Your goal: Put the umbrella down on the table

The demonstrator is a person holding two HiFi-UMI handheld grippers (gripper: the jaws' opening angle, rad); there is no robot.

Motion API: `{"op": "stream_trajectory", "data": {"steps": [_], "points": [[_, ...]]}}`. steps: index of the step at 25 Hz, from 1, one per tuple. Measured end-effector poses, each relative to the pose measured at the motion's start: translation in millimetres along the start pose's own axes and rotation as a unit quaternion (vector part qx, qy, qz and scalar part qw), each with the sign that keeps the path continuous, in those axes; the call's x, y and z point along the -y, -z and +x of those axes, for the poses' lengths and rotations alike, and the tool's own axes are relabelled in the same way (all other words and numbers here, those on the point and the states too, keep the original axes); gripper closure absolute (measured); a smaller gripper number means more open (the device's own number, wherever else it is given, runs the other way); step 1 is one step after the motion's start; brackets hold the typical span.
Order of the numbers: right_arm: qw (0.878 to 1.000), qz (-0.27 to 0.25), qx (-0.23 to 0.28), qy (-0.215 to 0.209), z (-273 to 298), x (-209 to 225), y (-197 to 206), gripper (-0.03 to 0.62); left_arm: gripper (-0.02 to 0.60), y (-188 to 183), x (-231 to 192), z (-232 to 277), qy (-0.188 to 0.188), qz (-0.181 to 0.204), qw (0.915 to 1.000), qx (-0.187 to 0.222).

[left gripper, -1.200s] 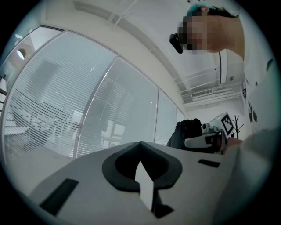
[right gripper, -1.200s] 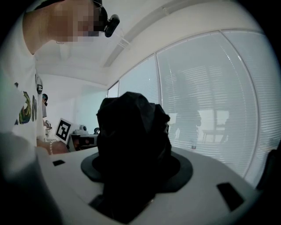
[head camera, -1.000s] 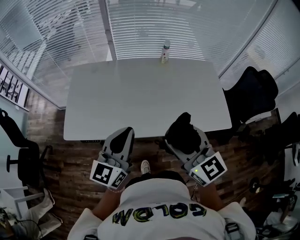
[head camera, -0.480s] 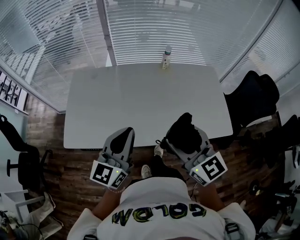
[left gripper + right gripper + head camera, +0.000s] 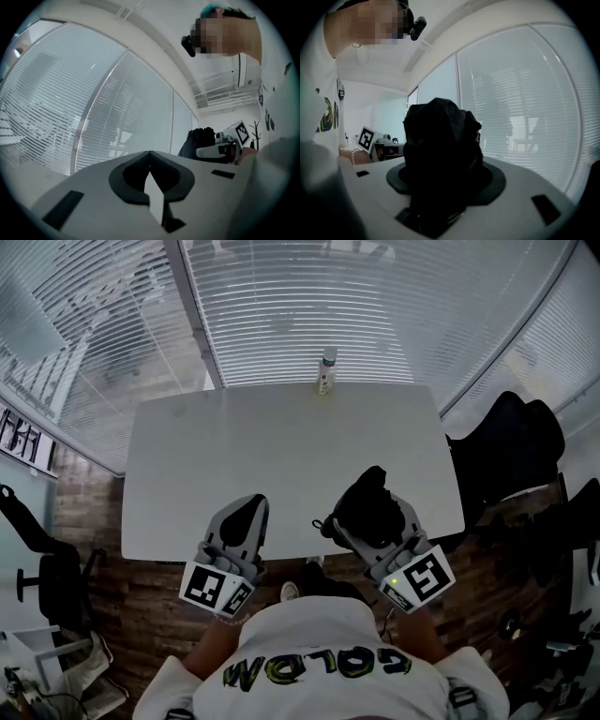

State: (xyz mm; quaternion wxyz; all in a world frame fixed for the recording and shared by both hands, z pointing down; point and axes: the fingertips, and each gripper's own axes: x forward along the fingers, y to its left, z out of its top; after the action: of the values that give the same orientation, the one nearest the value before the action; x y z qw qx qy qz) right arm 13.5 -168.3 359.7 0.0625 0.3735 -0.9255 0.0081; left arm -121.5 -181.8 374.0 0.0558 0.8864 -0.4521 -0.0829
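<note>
A folded black umbrella (image 5: 367,507) sits bunched between the jaws of my right gripper (image 5: 372,491), which is shut on it above the near edge of the white table (image 5: 281,446). In the right gripper view the umbrella (image 5: 440,150) fills the jaws of the right gripper (image 5: 443,176) and hides the fingertips. My left gripper (image 5: 249,507) is beside it, also at the table's near edge. Its jaws meet at the tips with nothing in them, as the left gripper (image 5: 150,153) shows in its own view. That view also catches the umbrella (image 5: 199,139) off to the right.
A small bottle (image 5: 326,371) stands at the table's far edge by the blinds. A black office chair (image 5: 511,442) is at the table's right end and another chair (image 5: 52,577) stands at the left. Glass walls with blinds enclose the far side.
The table has come nearer. Both grippers, earlier over the wooden floor short of it, now reach over its near edge. The grip on the umbrella is unchanged.
</note>
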Motion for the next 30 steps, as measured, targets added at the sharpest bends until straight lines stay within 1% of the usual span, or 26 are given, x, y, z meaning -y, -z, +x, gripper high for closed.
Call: {"op": "stream_trajectory", "data": {"steps": [6, 15, 22, 30], "points": [[1.000, 0.002, 0.006, 0.002, 6.6, 52.7, -4.1, 0.341, 0.571, -1.8, 2.2, 53.8, 0.004, 0.006, 1.0000, -0.001], [1.000, 0.000, 0.005, 0.000, 1.4, 108.0, 1.0, 0.341, 0.571, 3.3, 15.7, 104.7, 0.004, 0.014, 0.9999, 0.000], [1.000, 0.005, 0.000, 0.000, 5.4, 126.7, 4.4, 0.341, 0.571, 11.3, 16.3, 125.1, 0.004, 0.005, 1.0000, -0.001], [1.000, 0.001, 0.003, 0.012, 22.3, 128.5, -4.0, 0.341, 0.571, -0.2, -1.4, 130.0, 0.017, 0.008, 0.9998, 0.000]]}}
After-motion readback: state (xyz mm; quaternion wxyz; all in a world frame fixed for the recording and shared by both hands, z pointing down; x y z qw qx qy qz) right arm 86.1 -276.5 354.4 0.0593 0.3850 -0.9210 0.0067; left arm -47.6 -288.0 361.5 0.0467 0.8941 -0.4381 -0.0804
